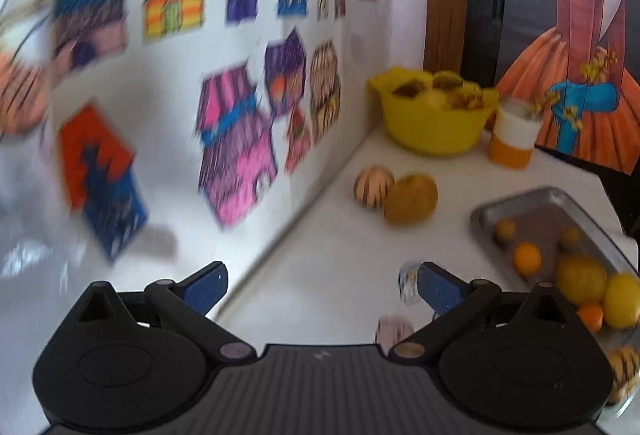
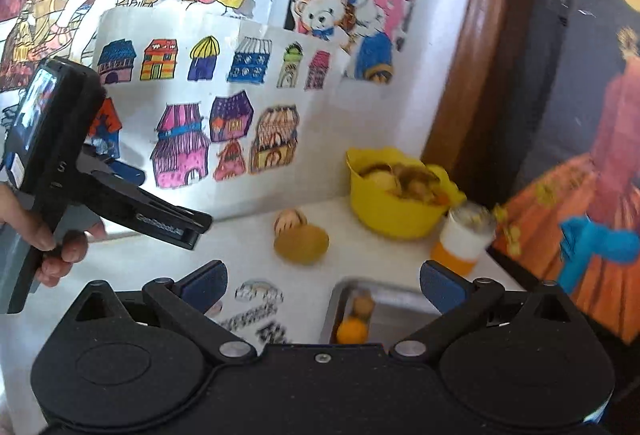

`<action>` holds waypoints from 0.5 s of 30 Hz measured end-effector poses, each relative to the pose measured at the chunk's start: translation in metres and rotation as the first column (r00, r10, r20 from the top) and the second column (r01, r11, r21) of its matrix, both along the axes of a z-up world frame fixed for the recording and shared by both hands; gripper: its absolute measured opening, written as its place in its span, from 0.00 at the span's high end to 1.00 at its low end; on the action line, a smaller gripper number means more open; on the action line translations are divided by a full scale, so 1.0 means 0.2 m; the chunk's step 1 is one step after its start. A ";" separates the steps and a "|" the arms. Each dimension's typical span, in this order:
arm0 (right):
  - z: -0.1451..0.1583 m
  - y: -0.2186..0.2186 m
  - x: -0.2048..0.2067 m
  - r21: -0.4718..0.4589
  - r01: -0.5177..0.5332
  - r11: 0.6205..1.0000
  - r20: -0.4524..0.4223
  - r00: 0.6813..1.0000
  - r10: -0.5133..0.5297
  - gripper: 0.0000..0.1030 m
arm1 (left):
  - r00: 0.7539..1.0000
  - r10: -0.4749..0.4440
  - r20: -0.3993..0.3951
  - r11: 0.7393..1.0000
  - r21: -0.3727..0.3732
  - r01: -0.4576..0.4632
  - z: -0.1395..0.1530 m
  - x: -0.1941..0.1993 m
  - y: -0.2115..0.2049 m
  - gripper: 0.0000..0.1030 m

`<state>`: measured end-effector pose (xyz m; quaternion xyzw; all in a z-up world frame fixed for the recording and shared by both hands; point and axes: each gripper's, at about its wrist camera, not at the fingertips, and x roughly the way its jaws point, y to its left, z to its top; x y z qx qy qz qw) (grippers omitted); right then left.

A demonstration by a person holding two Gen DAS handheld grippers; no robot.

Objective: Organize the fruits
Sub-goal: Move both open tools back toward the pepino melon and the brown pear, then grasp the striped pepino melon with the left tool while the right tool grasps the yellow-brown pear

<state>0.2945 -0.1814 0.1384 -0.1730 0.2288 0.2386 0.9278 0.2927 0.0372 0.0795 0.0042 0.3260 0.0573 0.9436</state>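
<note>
Yellow bowl [image 1: 432, 119] stands behind 2 loose fruits [image 1: 394, 193]; both grippers' jaws spread, empty.

Striped fruit [image 1: 373, 187] touches brown fruit [image 1: 411, 199] on the white surface [image 1: 340, 255]; oranges [image 1: 527, 258] and lemons [image 1: 582, 278] lie in the metal tray [image 1: 532, 201]; yellow bowl [image 1: 432, 129] holds more.

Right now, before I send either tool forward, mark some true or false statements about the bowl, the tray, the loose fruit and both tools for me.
1. The left tool is shut on a fruit. False: open, holding nothing.
2. The yellow plastic bowl holds fruit. True.
3. The rectangular metal tray is bare. False: oranges and yellow fruits lie in it.
4. A striped round fruit and a brown-yellow fruit lie beside each other on the white table. True.
5. The right tool is open. True.
</note>
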 end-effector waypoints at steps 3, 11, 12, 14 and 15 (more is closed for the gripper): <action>0.00 0.05 0.16 0.008 -0.047 0.999 -0.007 0.999 0.047 0.01 | 0.999 -0.015 0.030 1.000 0.017 0.014 0.04 0.10 0.00 0.01; -0.24 0.16 0.58 -0.003 -0.160 0.987 -0.144 0.977 0.158 0.01 | 0.998 -0.043 0.040 0.996 -0.073 0.046 0.04 0.47 0.03 0.01; -0.27 0.18 0.62 -0.007 -0.172 0.985 -0.149 0.974 0.169 0.01 | 0.999 -0.047 0.024 0.995 -0.092 0.049 0.03 0.51 0.03 0.01; -0.32 0.18 0.68 -0.013 -0.179 0.984 -0.153 0.973 0.175 0.01 | 0.998 -0.068 -0.012 0.991 -0.120 0.066 0.00 0.60 0.02 0.01; -0.35 0.18 0.71 -0.009 -0.174 0.985 -0.161 0.972 0.171 0.01 | 0.997 -0.067 -0.034 0.991 -0.119 0.063 -0.02 0.65 0.00 0.01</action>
